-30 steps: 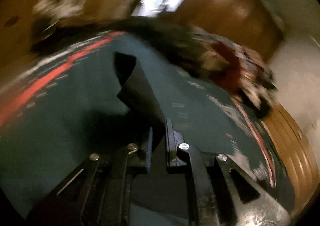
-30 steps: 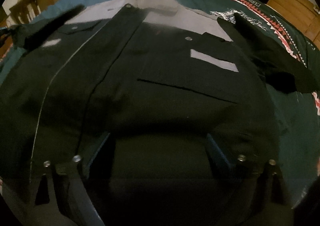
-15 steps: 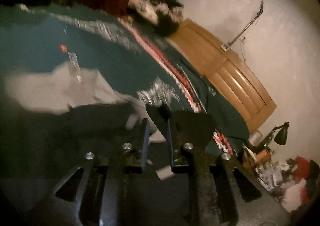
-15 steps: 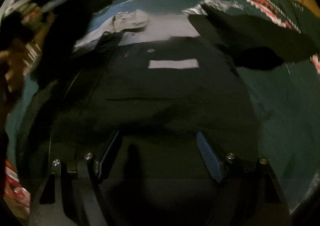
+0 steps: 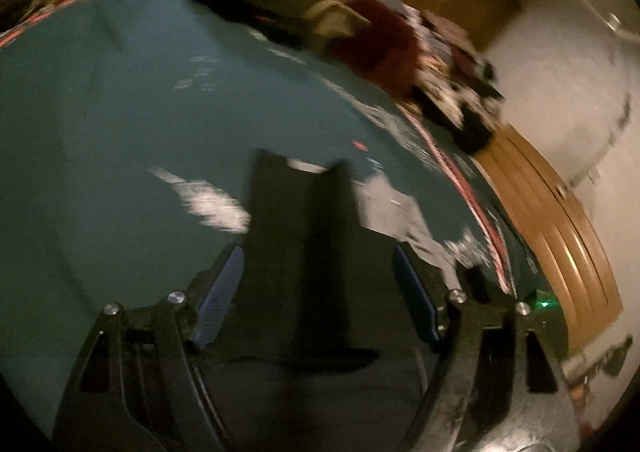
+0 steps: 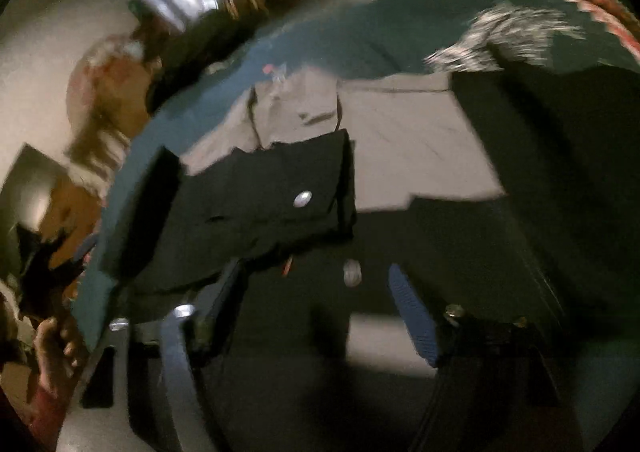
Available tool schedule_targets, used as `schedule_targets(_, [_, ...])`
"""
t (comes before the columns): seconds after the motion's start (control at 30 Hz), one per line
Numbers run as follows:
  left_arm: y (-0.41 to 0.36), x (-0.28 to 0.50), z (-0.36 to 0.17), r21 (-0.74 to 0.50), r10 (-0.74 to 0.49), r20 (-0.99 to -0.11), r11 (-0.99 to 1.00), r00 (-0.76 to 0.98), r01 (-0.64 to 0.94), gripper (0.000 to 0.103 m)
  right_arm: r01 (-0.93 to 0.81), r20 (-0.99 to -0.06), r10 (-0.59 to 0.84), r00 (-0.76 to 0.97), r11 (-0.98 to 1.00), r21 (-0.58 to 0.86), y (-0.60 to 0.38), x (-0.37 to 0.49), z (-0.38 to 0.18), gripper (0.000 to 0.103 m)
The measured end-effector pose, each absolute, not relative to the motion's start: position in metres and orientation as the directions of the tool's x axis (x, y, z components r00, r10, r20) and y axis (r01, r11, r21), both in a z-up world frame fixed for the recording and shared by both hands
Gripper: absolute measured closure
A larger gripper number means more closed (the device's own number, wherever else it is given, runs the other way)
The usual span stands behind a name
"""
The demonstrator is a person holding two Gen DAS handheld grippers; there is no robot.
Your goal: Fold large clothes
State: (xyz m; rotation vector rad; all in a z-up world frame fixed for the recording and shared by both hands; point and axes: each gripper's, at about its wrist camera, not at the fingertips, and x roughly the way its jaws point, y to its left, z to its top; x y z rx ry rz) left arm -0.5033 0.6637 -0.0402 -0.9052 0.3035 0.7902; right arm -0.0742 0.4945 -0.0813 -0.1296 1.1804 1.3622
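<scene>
- My left gripper has just been opening; its jaws stand wide, pressing nothing, with a black sleeve lying flat between them.
- My right gripper has been closing a little, yet its jaws are apart and hold nothing, above the dark shirt.
- The shirt lies spread on the teal blanket.
- Bare blanket lies left of the sleeve; a clothes pile crowds the far edge.

The jacket lies on the blanket, clothes pile behind.
</scene>
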Motion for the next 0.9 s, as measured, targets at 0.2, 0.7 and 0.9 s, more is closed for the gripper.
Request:
schedule_targets(0.2, [0.661, -0.489, -0.053, -0.568, 0.461, -0.578, 0.364, 0.673, -0.738, 0.028, -0.821, -0.741, 0.636, -0.215, 0.293, 0.49, 0.545, -0.079, -0.103, 0.031])
schedule_targets(0.7, [0.672, -0.456, -0.078, -0.412, 0.407, -0.714, 0.415, 0.571, -0.811, 0.028, -0.748, -0.668, 0.729, -0.151, 0.357, 0.559, 0.494, -0.039, -0.085, 0.099])
schedule_targets(0.9, [0.671, -0.438, -0.092, -0.294, 0.383, -0.802, 0.416, 0.459, -0.861, 0.027, -0.735, -0.729, 0.679, -0.082, 0.454, 0.505, 0.466, -0.009, -0.097, 0.099])
